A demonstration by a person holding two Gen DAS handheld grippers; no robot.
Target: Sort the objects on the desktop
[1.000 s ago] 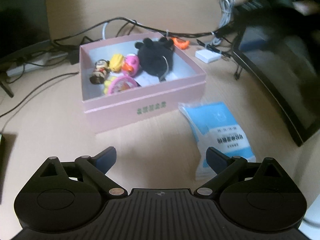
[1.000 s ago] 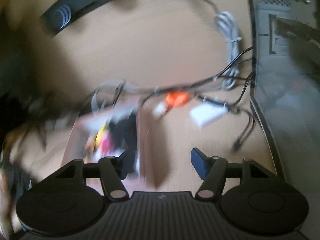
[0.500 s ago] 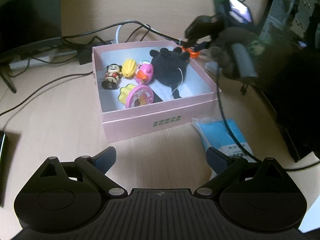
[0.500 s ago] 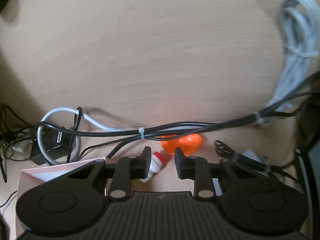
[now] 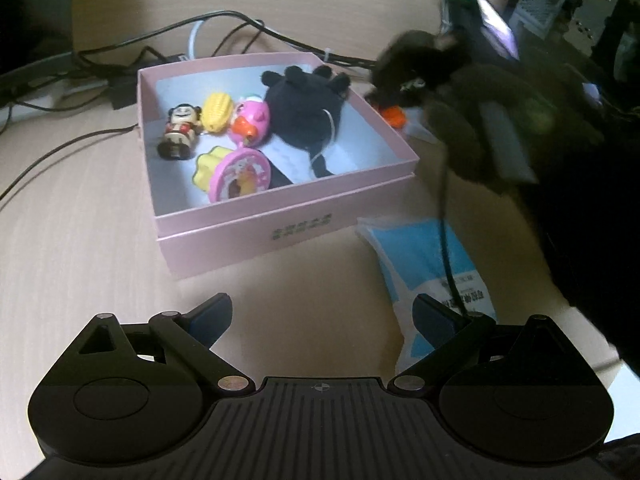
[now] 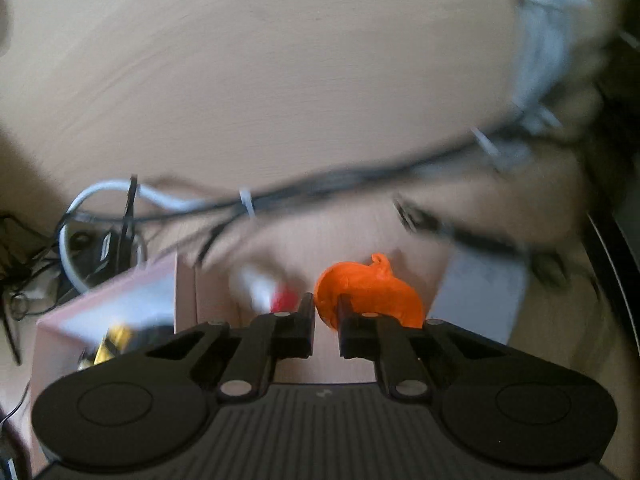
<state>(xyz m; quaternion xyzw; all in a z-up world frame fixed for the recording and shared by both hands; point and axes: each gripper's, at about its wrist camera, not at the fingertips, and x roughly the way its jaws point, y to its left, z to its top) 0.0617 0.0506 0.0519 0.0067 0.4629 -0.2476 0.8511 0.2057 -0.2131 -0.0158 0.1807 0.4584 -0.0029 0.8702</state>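
I am seeing the right gripper (image 6: 325, 314), low centre of its frame, with jaws having just been closing and now pinching the orange toy (image 6: 366, 294) beside the pink box (image 5: 280, 216). The left gripper (image 5: 322, 316) is hanging spread wide over bare desk (image 5: 80, 220) below the box.

The pink box (image 5: 248, 236) bears a short line of dark green characters on its front wall, too blurred to read. The blue-and-white packet (image 5: 432, 264) carries dark printed characters, likewise not legible.
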